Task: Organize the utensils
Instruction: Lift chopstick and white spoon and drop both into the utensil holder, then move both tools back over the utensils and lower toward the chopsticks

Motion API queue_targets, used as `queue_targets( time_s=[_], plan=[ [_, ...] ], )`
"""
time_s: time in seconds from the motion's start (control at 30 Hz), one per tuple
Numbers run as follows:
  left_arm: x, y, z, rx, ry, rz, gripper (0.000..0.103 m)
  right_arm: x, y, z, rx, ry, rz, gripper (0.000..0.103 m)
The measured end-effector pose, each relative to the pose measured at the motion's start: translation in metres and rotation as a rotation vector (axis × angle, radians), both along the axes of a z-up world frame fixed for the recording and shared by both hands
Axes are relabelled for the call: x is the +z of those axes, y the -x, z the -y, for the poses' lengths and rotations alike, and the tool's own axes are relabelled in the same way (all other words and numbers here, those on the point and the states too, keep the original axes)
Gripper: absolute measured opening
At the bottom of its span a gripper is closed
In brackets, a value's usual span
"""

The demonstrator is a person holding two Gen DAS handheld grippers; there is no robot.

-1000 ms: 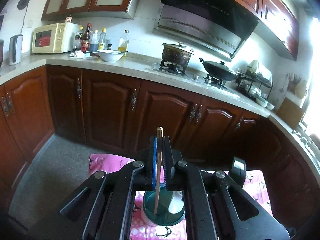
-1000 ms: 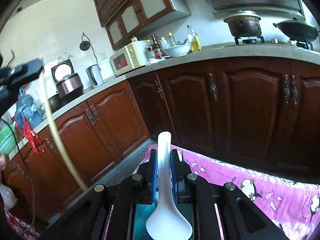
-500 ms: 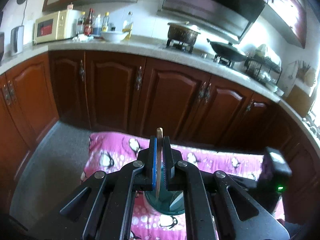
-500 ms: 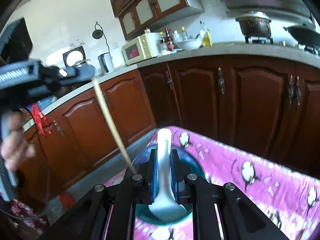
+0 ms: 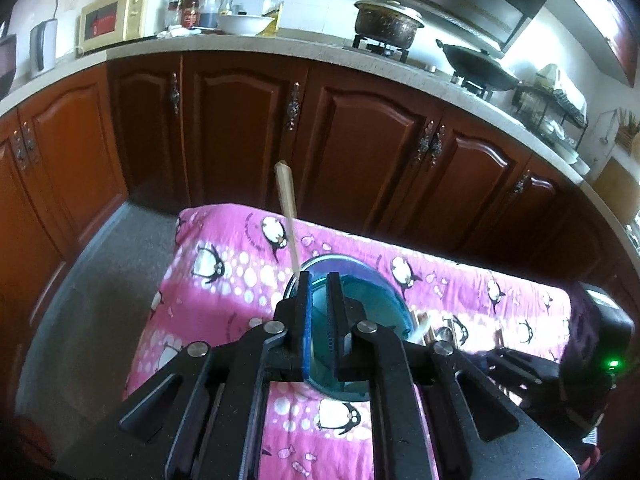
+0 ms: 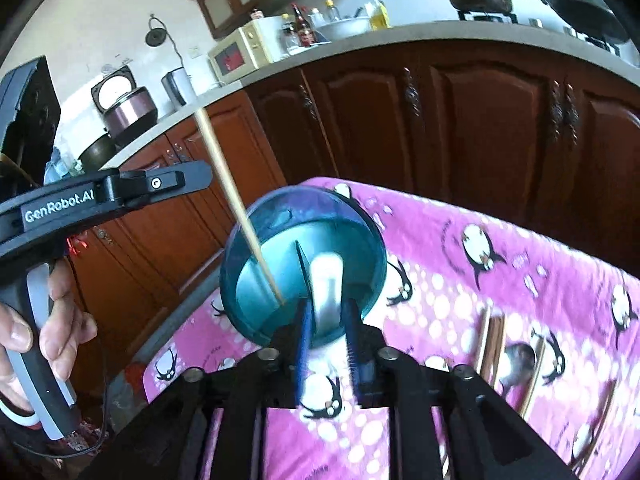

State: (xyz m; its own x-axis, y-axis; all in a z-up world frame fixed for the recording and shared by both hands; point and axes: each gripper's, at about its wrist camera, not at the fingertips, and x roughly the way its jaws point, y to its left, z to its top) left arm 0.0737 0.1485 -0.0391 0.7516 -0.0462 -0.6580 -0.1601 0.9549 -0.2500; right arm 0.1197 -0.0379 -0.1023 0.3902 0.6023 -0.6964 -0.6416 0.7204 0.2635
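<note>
You are mid-drop. Your left gripper (image 5: pixel 318 304) has its fingers parting and the chopstick (image 5: pixel 289 216) already leans free beside them, its lower tip inside the teal cup (image 6: pixel 304 264) on the pink cloth (image 6: pixel 500 280), its long axis slanting up and away to the left. Your right gripper (image 6: pixel 326 320) is also spreading its fingers, the white spoon (image 6: pixel 328 284) between them, handle up, bowl end hidden. At least 3 more utensils (image 6: pixel 512 352) lie on the bench, waiting.
</note>
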Motion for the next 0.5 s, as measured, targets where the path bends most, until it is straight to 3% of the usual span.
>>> queue_targets(
  time_s=[0.03,0.23,0.5],
  plan=[
    [-0.001,0.001,-0.001,0.004,0.003,-0.002,0.017,0.002,0.002,0.002,-0.007,-0.009,0.004,0.044],
    [-0.003,0.016,0.0,0.019,0.018,0.009,0.04,0.011,0.013,0.015,-0.032,-0.024,0.018,0.045],
    [-0.007,0.032,0.023,0.008,-0.016,0.01,0.042,0.025,0.03,0.032,-0.106,0.0,0.052,0.047]
  ],
)
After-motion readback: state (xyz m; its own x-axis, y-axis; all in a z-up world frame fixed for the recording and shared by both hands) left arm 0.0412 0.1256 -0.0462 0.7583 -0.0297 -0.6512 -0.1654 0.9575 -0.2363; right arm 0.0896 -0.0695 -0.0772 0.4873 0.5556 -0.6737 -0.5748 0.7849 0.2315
